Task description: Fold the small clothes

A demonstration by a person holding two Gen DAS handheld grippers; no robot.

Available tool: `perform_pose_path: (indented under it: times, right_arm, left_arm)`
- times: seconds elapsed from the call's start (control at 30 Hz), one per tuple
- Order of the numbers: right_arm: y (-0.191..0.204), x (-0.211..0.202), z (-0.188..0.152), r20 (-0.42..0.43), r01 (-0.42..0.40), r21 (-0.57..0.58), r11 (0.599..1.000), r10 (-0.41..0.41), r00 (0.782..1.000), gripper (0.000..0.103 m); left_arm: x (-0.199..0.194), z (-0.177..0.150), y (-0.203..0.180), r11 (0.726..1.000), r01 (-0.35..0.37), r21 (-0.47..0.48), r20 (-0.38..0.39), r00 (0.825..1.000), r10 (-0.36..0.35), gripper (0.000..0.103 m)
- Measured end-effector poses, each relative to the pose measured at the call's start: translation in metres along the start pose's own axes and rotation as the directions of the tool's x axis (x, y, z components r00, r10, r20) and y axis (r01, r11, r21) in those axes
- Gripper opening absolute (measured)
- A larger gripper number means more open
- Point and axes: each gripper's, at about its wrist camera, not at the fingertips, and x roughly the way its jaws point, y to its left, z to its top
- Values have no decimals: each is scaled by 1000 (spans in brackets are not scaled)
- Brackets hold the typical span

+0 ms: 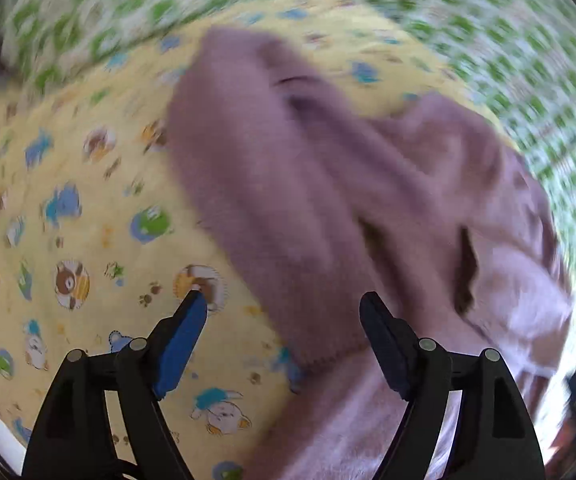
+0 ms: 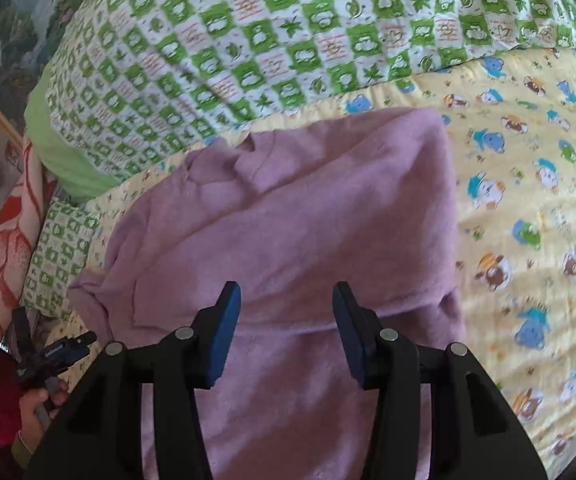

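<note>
A small mauve knit sweater (image 2: pixel 288 216) lies partly folded on a yellow cartoon-print sheet (image 2: pixel 528 216). In the left wrist view the sweater (image 1: pixel 328 184) is blurred and rumpled, with a cuff edge near the lower middle. My left gripper (image 1: pixel 284 300) is open and empty, just above the sheet (image 1: pixel 68 220) and the sweater's edge. My right gripper (image 2: pixel 287 292) is open and empty, hovering over the sweater's lower fold. The other gripper (image 2: pixel 48 354), held in a hand, shows at the far left of the right wrist view.
A green and white checked quilt (image 2: pixel 288 32) lies bunched behind the sweater, and also shows in the left wrist view (image 1: pixel 88 20). A red and pink floral blanket (image 2: pixel 4 240) lies at the left edge.
</note>
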Motion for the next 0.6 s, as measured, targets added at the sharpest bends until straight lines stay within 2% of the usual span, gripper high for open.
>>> perform_pose_path:
  times: [0.1,0.13,0.2,0.23,0.33,0.43,0.53,0.6]
  right_arm:
    - [14,3,-21,-39,-23,0,1000,23,999,49]
    - [17,3,-27,-50,-27,3,1000,28,998,49]
    - [22,6,-35,-73,-37,4,999,37,997,49]
    - [24,8,-36,-81,-37,4,999,38,996,49]
    - [27,2,-38,-69,-36,-1,999,36,997,49]
    - [23,-6,-36,-41,-28,0,1000,28,999,49]
    - [16,-9,-34,-24,-20,25,999,21,999,49]
    - [10,-11,-34,-15,-11,44,999,12,1000,49]
  left_arm:
    - [18,10,5,999,-16,-29,-37,999,15,76]
    - [23,13,4,999,-21,-29,-33,999,20,70]
    - [23,17,-1,1000,-4,-4,4,1000,4,32]
    - [21,19,-5,1000,29,12,0,1000,-29,9]
    - [-2,19,-21,996,76,52,57,995,-79,6]
    - [-47,14,-60,971,199,131,111,971,-214,5]
    - [-89,6,-113,914,321,248,127,925,-359,4]
    - [-105,-3,-167,857,385,342,97,893,-440,4]
